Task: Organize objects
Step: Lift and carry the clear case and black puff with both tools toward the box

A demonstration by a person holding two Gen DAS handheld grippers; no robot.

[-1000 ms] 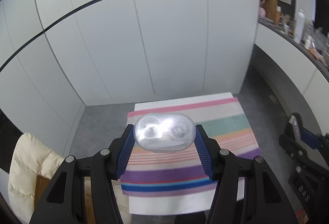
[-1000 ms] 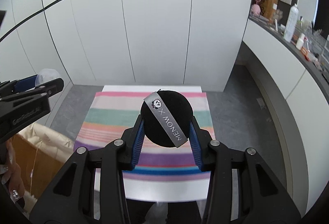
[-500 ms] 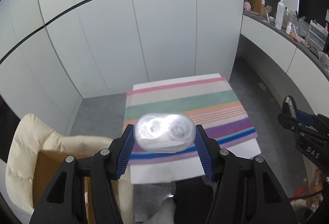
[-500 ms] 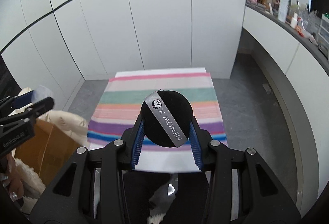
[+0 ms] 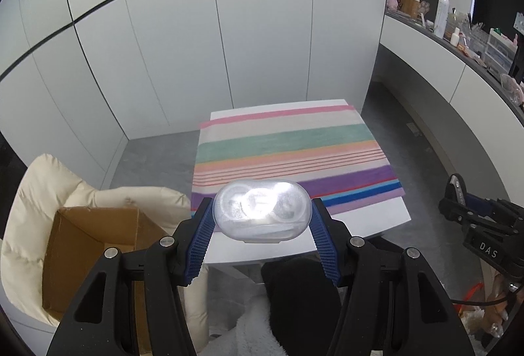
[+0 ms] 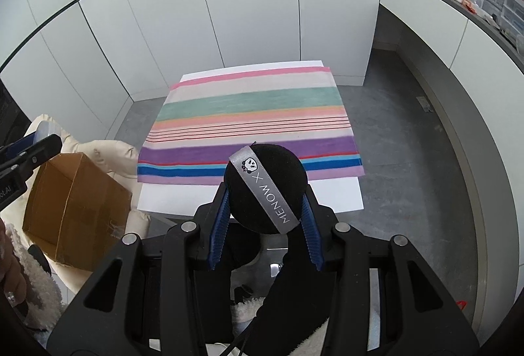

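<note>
Black claw [image 5: 261,222] frames, ribbed blue pads [image 6: 218,225], silver screws, white fleece sleeve [image 6: 32,277]

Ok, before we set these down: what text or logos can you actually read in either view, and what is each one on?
"MENOW X", beside a small panda logo: grey ribbon across the black round puff in the right tongs.
"DAS": side of the right tongs, seen from the left camera.
"ol.AI": side of the left tongs, cut off at the frame edge.
Bottles and boxes on the counter: labels too small to read.
</note>
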